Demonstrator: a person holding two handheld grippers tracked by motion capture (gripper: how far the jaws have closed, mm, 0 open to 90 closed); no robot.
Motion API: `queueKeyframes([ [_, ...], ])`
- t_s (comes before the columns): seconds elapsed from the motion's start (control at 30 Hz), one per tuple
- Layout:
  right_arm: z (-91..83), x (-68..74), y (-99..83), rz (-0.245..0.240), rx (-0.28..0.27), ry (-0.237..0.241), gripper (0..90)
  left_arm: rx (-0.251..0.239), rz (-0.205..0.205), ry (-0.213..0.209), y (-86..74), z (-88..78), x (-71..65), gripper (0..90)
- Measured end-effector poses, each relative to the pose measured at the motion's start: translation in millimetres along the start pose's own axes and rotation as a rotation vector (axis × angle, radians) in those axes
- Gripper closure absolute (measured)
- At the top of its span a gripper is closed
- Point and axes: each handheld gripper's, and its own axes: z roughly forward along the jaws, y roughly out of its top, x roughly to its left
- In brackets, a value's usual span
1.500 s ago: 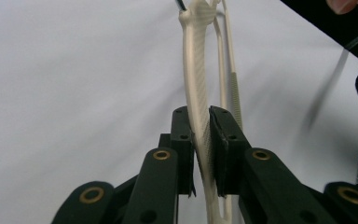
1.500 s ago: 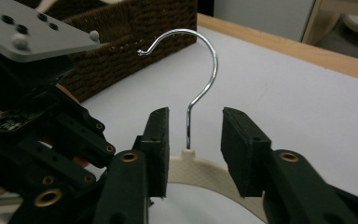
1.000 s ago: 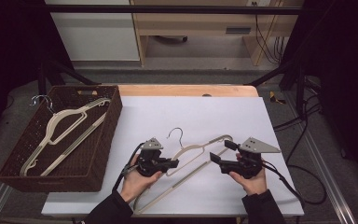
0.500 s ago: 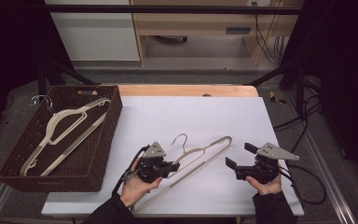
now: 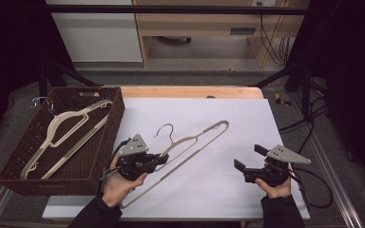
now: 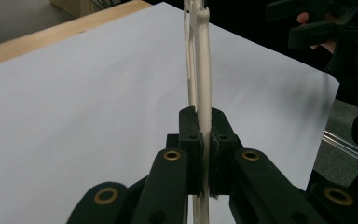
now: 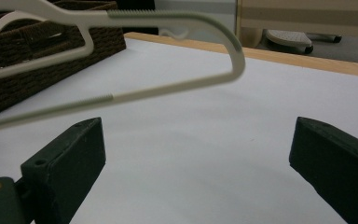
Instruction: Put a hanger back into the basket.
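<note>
The cream plastic hanger (image 5: pixel 190 142), held by both grippers a second ago, is now clamped on its arm by the left gripper (image 5: pixel 161 157) alone and has been raised off the white sheet (image 5: pixel 228 185) near the table's front-left edge. The right gripper (image 5: pixel 249 161) has just been opened wide, with nothing between its jaws, and drawn back toward the front-right corner. The handover is judged complete, leaving the hanger free to be carried to the wicker basket (image 5: pixel 102 156) at the left edge, where another hanger (image 5: pixel 66 128) already lies.

White sheet (image 5: pixel 209 142) covers tabletop; bare wooden strip (image 5: pixel 190 91) along far edge. Brown woven basket (image 5: pixel 14 175) at table's left side, two cream hangers (image 5: pixel 69 130) lying inside, one metal hook (image 5: pixel 42 101) poking over far-left rim. Beyond table: white cabinet (image 5: pixel 92 33), wooden furniture (image 5: pixel 204 21), cables (image 5: pixel 271 28) hanging at right. Black frame bar (image 5: pixel 171 8) across top.
</note>
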Motion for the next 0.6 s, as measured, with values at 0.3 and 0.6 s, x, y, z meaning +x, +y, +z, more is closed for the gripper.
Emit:
queueKeyframes([
  [0.3, -2.8, -1.8, 0.4, 0.003, -0.004, -0.014, 3.1, -0.002, 0.064, 0.048, 32.9, -38.3, 15.5, 86.2],
  [0.6, -5.4, -3.5, 0.7, 0.006, -0.017, -0.022, 2.1, -0.034, 0.091, 0.096, 49.8, -74.6, 35.8, 86.2],
])
